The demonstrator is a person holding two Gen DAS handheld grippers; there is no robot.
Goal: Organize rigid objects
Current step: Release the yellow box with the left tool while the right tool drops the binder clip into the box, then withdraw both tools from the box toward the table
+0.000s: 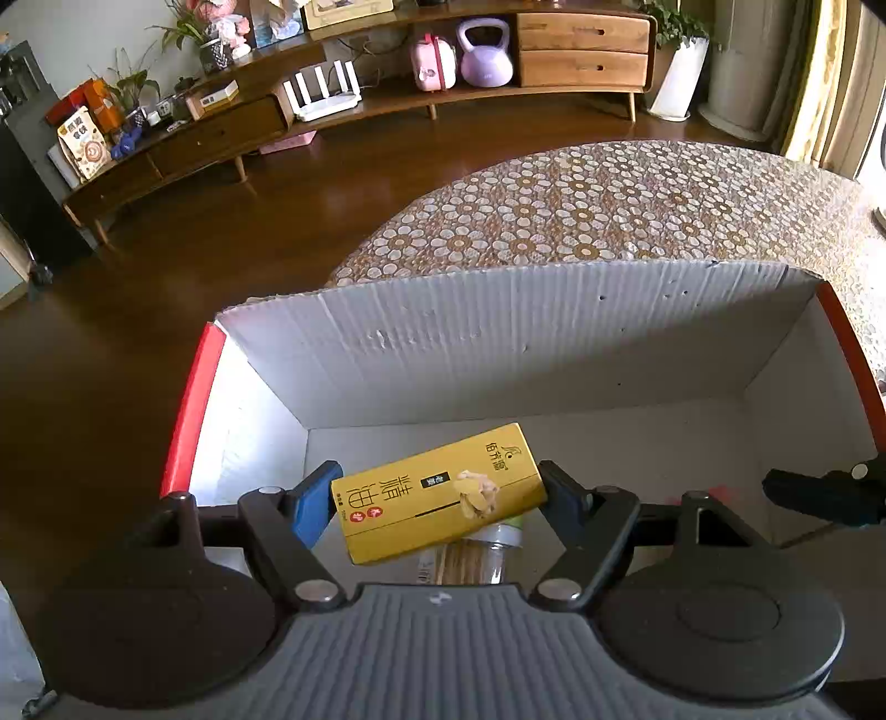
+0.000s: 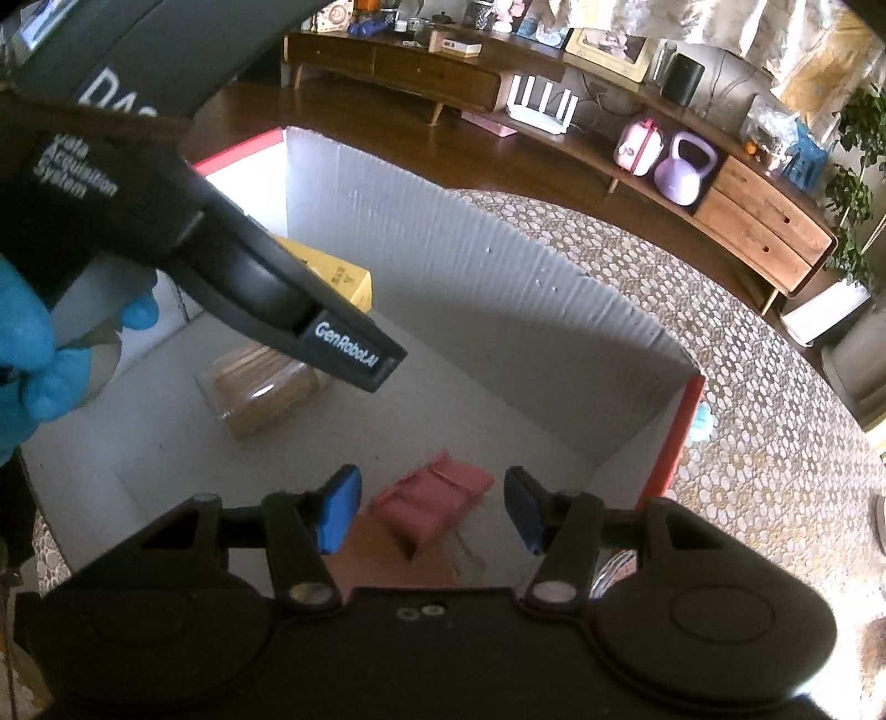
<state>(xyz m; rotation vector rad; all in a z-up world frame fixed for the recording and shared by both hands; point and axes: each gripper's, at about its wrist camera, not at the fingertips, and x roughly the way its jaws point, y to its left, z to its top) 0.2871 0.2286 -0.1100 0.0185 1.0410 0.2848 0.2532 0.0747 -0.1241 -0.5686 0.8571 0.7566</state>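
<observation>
The left gripper [image 1: 440, 495] pinches a yellow box [image 1: 443, 493] printed with Chinese characters, low in frame inside the white carton [image 1: 498, 343]. The right gripper [image 2: 432, 509], spread, hovers over a pink item [image 2: 437, 501]; upper left, "GenRobot.AI" is readable.

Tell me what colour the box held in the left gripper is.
Yellow-gold box with dark lettering, seen best in the left wrist view.

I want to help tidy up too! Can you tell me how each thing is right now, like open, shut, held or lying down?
Left hand-held gripper: shut on the yellow box, over the carton.
Yellow box: held, tilted.
Right hand-held gripper: open, holding nothing.
Cardboard carton: open at the top.
Toothpick jar: lying on its side in the carton.
Pink object: resting on the carton floor.
Cabinet drawers: shut.
</observation>
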